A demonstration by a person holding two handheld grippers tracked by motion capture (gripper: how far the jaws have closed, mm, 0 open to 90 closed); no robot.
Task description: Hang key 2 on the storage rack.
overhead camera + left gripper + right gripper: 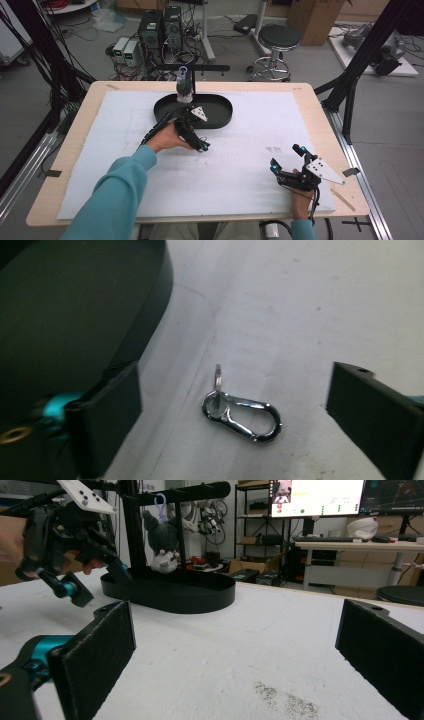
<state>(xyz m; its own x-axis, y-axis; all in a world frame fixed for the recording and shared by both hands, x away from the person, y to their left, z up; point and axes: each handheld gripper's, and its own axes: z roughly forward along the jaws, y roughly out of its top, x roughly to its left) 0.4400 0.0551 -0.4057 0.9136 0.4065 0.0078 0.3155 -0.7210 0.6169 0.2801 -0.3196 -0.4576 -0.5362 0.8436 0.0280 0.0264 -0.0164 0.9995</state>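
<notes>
Left gripper (235, 410) tipped down over the white foam mat (310, 315), black jaws spread wide, nothing pinched. Small shiny silver metal carabiner clip (245, 415) with a thin key ring threaded through one end, flat on the mat, squarely in the gap between the two pads and apart from both; a little nearer the left finger (107, 415) than the right one (375, 415). Ring end toward the far side of the gap, standing up on edge; hooked body slanting toward the right pad. Dark curved wall of the black oval tray (150, 300) just beyond the left finger.

From above, same gripper (196, 135) just in front of the tray's (222, 117) near rim, fingertips aimed down at the mat (250, 165). Clip itself too small to make out there.

Right gripper (286, 157) well apart, near the front right corner of the mat, held level, jaws standing wide with only bare mat (240, 645) between the pads. Ahead of its fingers: the tray (190, 597) with a black post, and a small grey and white plush toy (161, 542) hanging by a blue loop from the crossbar. Left gripper (75, 587) to the left of that tray, fingertips close above the mat.
</notes>
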